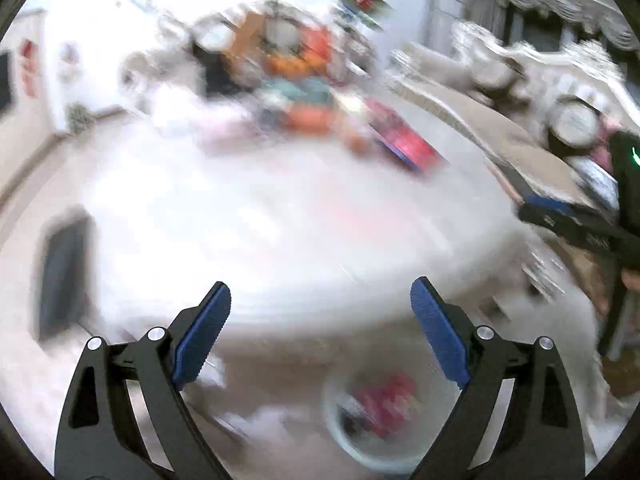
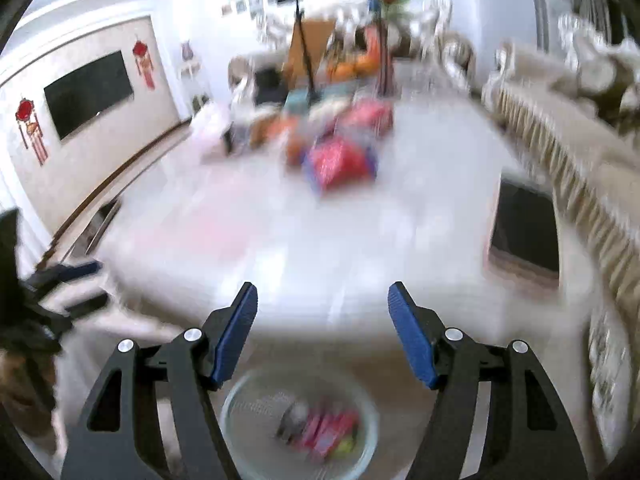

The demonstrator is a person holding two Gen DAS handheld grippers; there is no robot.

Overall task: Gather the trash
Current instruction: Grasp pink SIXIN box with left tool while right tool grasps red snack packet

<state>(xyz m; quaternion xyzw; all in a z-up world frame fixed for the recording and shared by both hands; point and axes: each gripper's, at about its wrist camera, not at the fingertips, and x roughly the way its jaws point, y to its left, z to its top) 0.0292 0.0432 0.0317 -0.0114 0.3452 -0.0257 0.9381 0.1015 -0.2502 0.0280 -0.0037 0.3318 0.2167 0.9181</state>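
Left wrist view, blurred: left tongs, two black arms with ribbed blue pads, apart, nothing between. Below them one round pale basket with red wrappers inside, standing on the floor beside the white glossy worktop. Right wrist view: right tongs apart, empty, angled down over the basket.
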